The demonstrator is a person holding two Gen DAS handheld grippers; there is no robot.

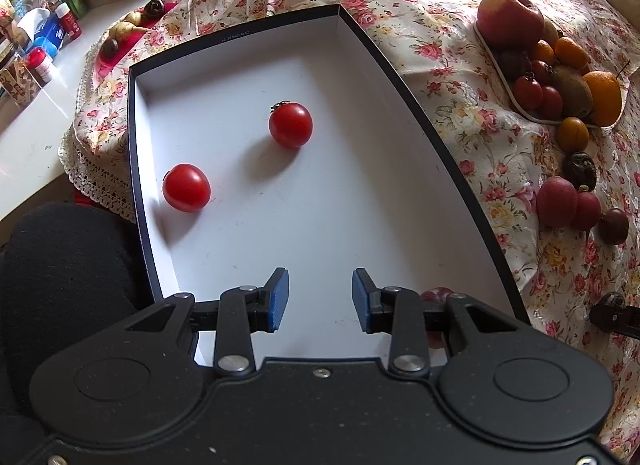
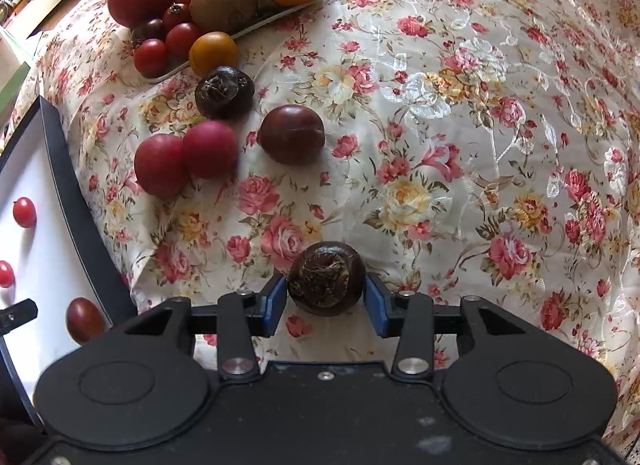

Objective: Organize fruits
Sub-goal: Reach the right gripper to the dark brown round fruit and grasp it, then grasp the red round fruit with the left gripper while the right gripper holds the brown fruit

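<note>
A white box with a dark rim (image 1: 400, 77) lies on the floral cloth and holds two red tomatoes (image 1: 290, 125) (image 1: 186, 187). My left gripper (image 1: 320, 299) is open and empty above the box's near end. My right gripper (image 2: 326, 295) is shut on a dark brown wrinkled fruit (image 2: 326, 279) just above the cloth, to the right of the box (image 2: 76, 201). A dark tomato (image 2: 83, 320) lies in the box near its right wall.
A plate (image 2: 256, 25) heaped with an apple, oranges, a kiwi and tomatoes stands at the back. Loose fruits lie on the cloth: two red plums (image 2: 184, 157), a dark plum (image 2: 291, 135), another wrinkled fruit (image 2: 224, 93), an orange one (image 2: 213, 52). Jars and bottles (image 1: 60, 5) stand far left.
</note>
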